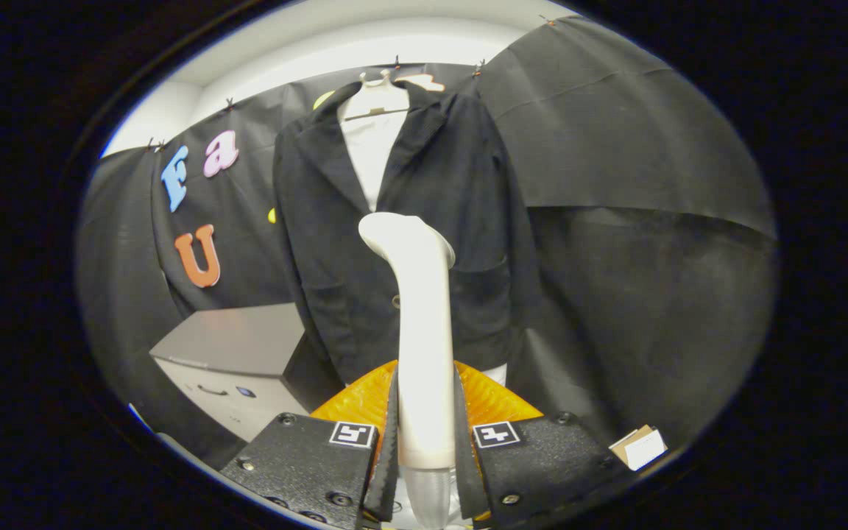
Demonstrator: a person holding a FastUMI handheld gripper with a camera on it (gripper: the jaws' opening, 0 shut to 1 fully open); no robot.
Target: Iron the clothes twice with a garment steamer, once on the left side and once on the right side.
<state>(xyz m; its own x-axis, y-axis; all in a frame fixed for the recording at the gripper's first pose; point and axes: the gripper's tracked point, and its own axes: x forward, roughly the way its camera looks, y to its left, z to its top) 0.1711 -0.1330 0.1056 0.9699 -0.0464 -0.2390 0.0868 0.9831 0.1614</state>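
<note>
In the gripper view, the tongs (425, 442) are closed on the handle of one white garment steamer (420, 324), with both black fingers (387, 442) pressing its sides from left and right. The steamer stands upright between them, its stem rising straight ahead and its curved head tilting slightly to the left at the top. A ribbed hose end shows below the handle, low between the fingers. Behind the handle, just past the fingers, lies one orange ribbed piece (497, 401), visible on both sides of the stem.

Beyond the steamer hangs one black jacket (461, 221) on one white hanger (376, 81), against the black cloth wall. A white garment (371, 154) shows in the jacket's open front. The steamer's head sits in front of the jacket's middle, at about the level of its lapels' meeting point; whether it touches the fabric cannot be told.

To the left of the jacket stands one grey cabinet (236, 346) with a drawer front. To the right of the fingers lies one small cardboard-and-white piece (640, 445).
</note>
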